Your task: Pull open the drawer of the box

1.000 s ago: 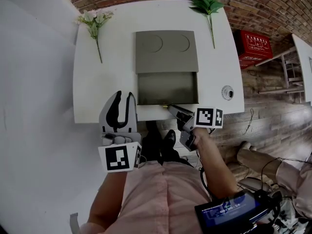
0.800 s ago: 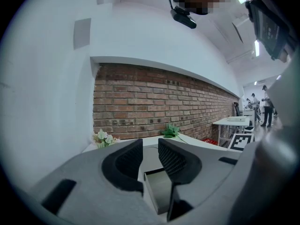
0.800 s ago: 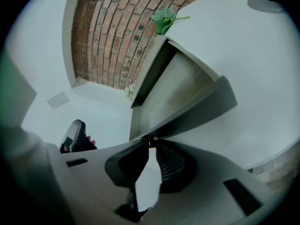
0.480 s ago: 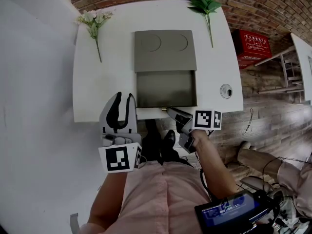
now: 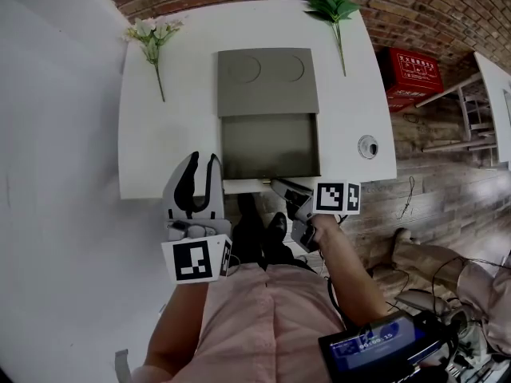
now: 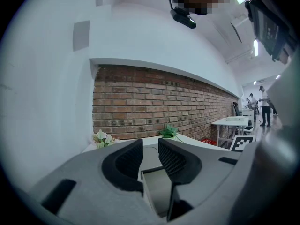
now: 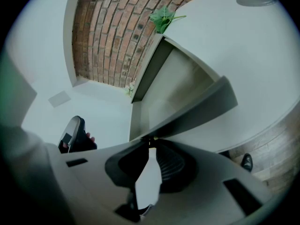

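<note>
Right gripper [image 5: 275,184]: I read its jaws as pinched together on the small pull [image 5: 267,180] at the middle of the drawer's front lip. The tips meet right at that edge in the right gripper view.
Left gripper [image 5: 203,159]: jaws spread a little with nothing between them. It hangs off the near edge of the table [image 5: 160,142], touching nothing.
Drawer [image 5: 270,146]: already drawn well out of the box [image 5: 267,82], its front near the table's near edge.
Key relation: from my right gripper the drawer lies at 12 o'clock, and its slide axis runs 12 to 6, so I judge any further pull goes straight toward 6.
Nearer hand: the right, on the pull. The left sits at 9 o'clock of it, with the drawer at its 1 o'clock.
Judgement: little travel seems left.
</note>
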The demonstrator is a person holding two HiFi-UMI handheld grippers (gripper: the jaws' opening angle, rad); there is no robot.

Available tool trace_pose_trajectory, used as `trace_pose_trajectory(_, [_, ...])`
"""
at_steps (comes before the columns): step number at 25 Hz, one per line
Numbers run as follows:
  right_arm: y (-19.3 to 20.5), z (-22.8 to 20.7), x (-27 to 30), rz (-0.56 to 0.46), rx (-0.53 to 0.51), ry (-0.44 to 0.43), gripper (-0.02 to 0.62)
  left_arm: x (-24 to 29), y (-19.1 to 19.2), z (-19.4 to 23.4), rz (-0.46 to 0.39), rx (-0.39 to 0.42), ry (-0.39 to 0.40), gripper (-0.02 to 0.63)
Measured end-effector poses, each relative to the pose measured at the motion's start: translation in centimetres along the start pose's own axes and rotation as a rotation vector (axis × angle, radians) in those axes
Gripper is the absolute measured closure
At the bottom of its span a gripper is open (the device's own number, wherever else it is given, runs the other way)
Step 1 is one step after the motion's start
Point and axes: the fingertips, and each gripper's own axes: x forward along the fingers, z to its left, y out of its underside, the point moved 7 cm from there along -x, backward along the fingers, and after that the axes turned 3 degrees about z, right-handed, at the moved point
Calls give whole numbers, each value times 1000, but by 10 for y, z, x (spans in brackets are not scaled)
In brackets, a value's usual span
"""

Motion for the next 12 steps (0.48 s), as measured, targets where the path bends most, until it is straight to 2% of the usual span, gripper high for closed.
trace_pose_trajectory(12, [8,-2,-2,7,4,-4,543,-1,1,-3,-8,11,7,497])
